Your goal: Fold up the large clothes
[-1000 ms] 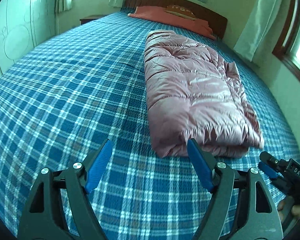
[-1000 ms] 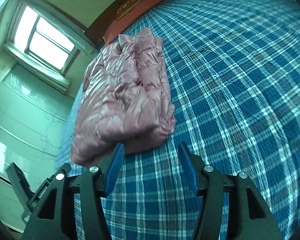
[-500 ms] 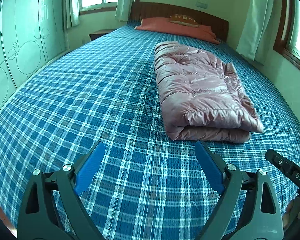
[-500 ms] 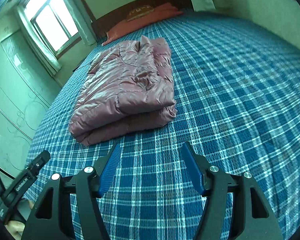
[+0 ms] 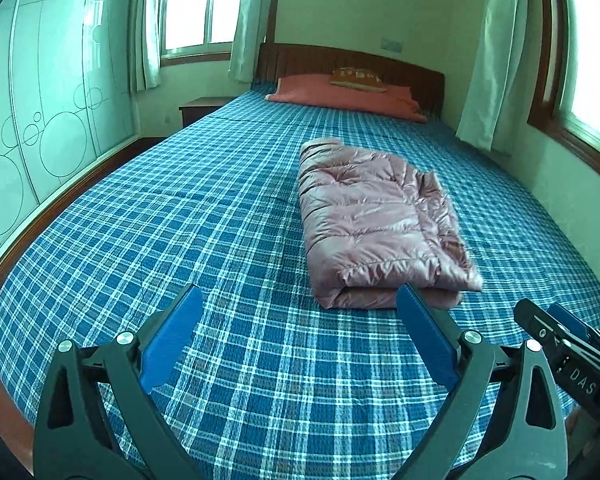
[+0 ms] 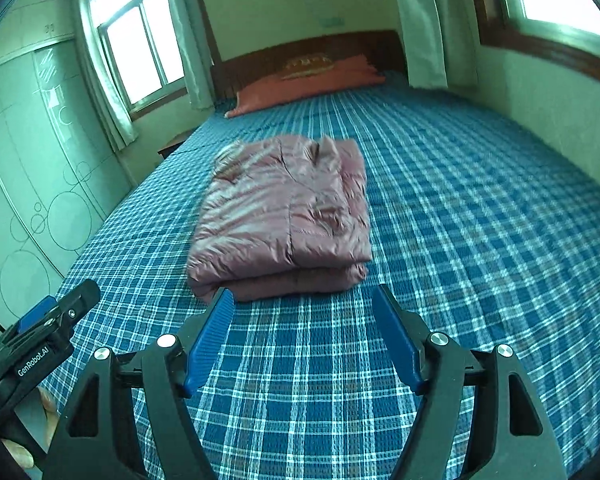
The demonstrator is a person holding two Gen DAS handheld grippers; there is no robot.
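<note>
A pink quilted puffer jacket lies folded into a neat rectangle on the blue plaid bed; it also shows in the right wrist view. My left gripper is open and empty, held above the bed short of the jacket's near edge. My right gripper is open and empty, also back from the jacket's near fold. Each gripper shows at the edge of the other's view: the right one and the left one.
An orange pillow lies at the wooden headboard. A wardrobe with circle patterns stands left of the bed. A nightstand sits at the far left corner. Windows with curtains line the walls.
Both grippers have pulled back and risen from the jacket's near edge, so the jacket now looks smaller and farther off. The folded jacket has stayed in place.
</note>
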